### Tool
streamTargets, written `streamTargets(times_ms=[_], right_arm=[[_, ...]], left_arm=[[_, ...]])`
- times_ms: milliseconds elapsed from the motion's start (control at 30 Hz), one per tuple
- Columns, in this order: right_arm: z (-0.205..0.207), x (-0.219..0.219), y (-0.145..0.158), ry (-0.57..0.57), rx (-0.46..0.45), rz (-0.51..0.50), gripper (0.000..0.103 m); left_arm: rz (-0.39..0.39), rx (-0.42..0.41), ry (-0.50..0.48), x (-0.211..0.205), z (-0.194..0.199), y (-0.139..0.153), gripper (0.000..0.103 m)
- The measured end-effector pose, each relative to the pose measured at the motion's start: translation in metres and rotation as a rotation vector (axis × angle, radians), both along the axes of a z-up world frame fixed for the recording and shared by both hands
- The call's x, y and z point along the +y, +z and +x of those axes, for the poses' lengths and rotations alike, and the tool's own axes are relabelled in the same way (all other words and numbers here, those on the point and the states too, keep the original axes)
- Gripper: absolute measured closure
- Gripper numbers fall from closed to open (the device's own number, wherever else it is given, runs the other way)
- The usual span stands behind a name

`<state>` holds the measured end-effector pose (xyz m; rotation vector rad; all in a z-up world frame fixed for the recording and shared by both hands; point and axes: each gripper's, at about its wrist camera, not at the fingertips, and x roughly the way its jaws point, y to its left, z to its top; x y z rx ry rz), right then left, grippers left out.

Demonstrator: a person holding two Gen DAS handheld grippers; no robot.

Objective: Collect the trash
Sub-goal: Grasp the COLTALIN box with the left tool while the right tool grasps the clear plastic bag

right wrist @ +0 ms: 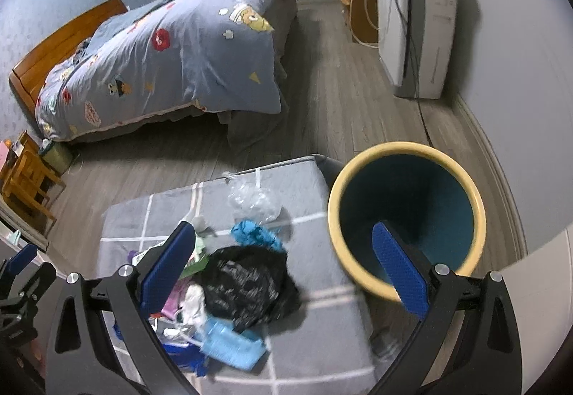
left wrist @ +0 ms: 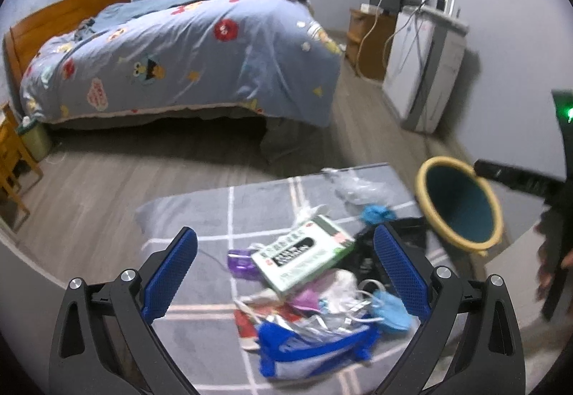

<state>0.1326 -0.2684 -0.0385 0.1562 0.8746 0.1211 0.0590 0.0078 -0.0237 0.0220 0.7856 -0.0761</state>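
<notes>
- A bed (left wrist: 172, 47) under a blue cartoon-print quilt filled the upper left of both views, its wooden headboard at the far left.
- A white appliance (right wrist: 419, 22) stood against the wall in the upper right, cables trailing down it.
- A grey cushion with pale grid lines (right wrist: 308, 180) took up the lower centre of each frame and carried the trash.
- A bin with a yellow rim and teal inside (right wrist: 406, 216) sat just beside the cushion's right edge, right of centre in the right wrist view.
- A crumpled black bag (right wrist: 247, 284) lay low in the middle of that view, with a blue mask (right wrist: 232, 346) below it.
- A green and white box (left wrist: 304, 253) lay at lower centre in the left wrist view.
- The left gripper (left wrist: 286, 269) hung over the pile, jaws spread wide and empty.
- The right gripper (right wrist: 283, 269) was likewise spread wide, holding nothing.
</notes>
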Motion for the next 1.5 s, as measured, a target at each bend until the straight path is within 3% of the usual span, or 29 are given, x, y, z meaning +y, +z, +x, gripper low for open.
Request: streamTargets(times_ms=[267, 567, 700, 900, 1067, 1167, 1267, 1400, 1500], right_arm=[[0.058, 0.015, -0.029, 0.098, 0.109, 0.0, 0.006], [0.101, 0.059, -0.076, 0.235, 0.218, -0.063, 0.006], [0.116, 0.073, -0.092, 0.252, 0.255, -0.072, 0.006], [0.135, 0.092, -0.111, 0.293, 0.279, -0.137, 0.006], [0.15, 0.102, -0.129, 0.325, 0.296, -0.182, 0.006], [0.155, 0.11, -0.138, 0.348, 0.304, -0.223, 0.006], [0.158, 0.116, -0.144, 0.379, 0.307, -0.257, 0.017], [0.158, 0.119, -0.154, 0.411, 0.342, -0.285, 0.054], [0.158, 0.112, -0.146, 0.387, 0.328, -0.249, 0.066]], left_arm=[[0.016, 0.063, -0.173, -0.011, 0.043, -0.045, 0.005], [0.147, 0.221, -0.384, -0.044, 0.066, -0.12, 0.005], [0.196, 0.256, -0.401, -0.046, 0.078, -0.138, 0.005], [0.158, 0.329, -0.395, -0.035, 0.101, -0.154, 0.005], [0.068, 0.376, -0.412, -0.032, 0.114, -0.16, 0.006], [0.068, 0.397, -0.429, -0.035, 0.116, -0.164, 0.008], [0.082, 0.403, -0.451, -0.041, 0.115, -0.165, 0.014], [0.097, 0.39, -0.458, -0.044, 0.112, -0.158, 0.019], [0.096, 0.358, -0.45, -0.047, 0.108, -0.149, 0.023]])
